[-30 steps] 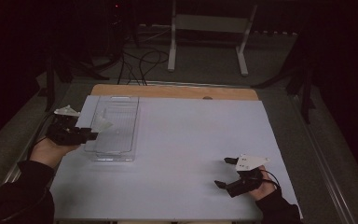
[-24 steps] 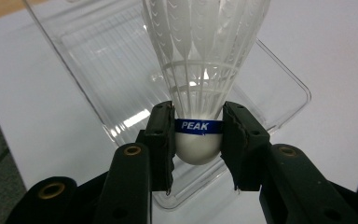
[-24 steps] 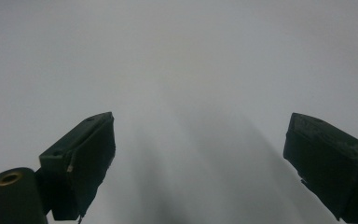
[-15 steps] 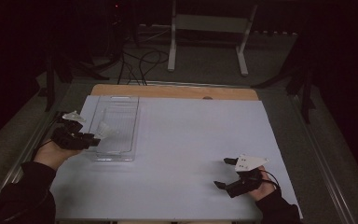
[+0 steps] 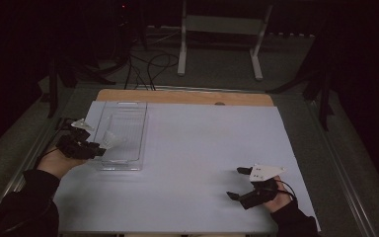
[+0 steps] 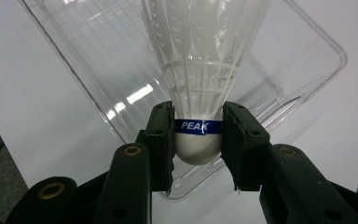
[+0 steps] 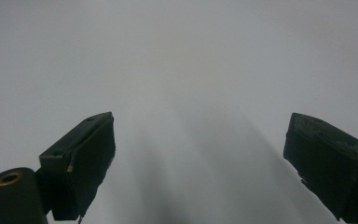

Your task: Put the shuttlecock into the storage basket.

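A white shuttlecock (image 6: 200, 84) with a blue band on its cork is clamped by the cork between the pads of my left gripper (image 6: 198, 135). Its feathers point out over a clear plastic tray (image 6: 289, 65). In the high view the left gripper (image 5: 101, 148) sits at the tray's (image 5: 123, 163) left edge, with the shuttlecock (image 5: 111, 139) reaching over the tray's near part. My right gripper (image 5: 237, 183) rests near the front right of the white sheet (image 5: 202, 148), jaws wide apart, and the right gripper (image 7: 200, 163) view has bare white sheet between them.
The white sheet covers a wooden table top (image 5: 177, 96) whose far strip shows bare. Metal rails run along both table sides. A white stand (image 5: 222, 29) and cables (image 5: 148, 64) lie on the floor beyond the table.
My left gripper has shifted toward the near end of the tray with the shuttlecock in it. The right gripper has stayed where it was.
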### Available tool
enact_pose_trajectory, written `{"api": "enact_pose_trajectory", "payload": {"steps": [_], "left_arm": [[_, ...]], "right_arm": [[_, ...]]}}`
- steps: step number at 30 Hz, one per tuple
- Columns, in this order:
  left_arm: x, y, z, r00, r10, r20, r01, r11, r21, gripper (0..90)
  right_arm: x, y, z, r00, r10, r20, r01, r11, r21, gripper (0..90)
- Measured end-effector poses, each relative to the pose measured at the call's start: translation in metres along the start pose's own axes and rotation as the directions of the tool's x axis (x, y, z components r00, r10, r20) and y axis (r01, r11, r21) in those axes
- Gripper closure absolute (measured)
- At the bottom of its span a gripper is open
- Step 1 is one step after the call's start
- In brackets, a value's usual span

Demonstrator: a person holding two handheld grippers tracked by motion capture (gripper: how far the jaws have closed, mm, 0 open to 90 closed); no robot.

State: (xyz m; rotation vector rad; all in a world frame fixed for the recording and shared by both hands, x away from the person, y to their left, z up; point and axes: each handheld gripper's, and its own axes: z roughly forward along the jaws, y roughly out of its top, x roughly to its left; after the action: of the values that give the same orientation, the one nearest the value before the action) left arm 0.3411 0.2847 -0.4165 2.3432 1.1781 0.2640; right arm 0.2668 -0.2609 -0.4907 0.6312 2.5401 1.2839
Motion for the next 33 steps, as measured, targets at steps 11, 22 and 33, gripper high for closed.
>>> {"api": "enact_pose_trajectory", "payload": {"steps": [11,22,33], "left_arm": [[0.003,-0.002,0.008,0.9999,0.012,-0.005,-0.012,0.9983,0.057,65.1],[0.002,0.0,0.011,0.9996,0.027,0.003,-0.027,0.9955,0.091,65.1],[0.0,0.009,0.005,0.9987,0.021,-0.047,-0.015,0.9938,0.11,53.5]], "right_arm": [[0.0,0.0,0.0,1.0,-0.002,-0.001,0.002,1.0,0.0,8.9],[0.0,0.0,0.001,1.0,0.002,-0.003,-0.002,1.0,0.001,8.9],[0.0,0.001,0.0,1.0,-0.001,-0.004,0.001,1.0,0.0,8.9]]}}
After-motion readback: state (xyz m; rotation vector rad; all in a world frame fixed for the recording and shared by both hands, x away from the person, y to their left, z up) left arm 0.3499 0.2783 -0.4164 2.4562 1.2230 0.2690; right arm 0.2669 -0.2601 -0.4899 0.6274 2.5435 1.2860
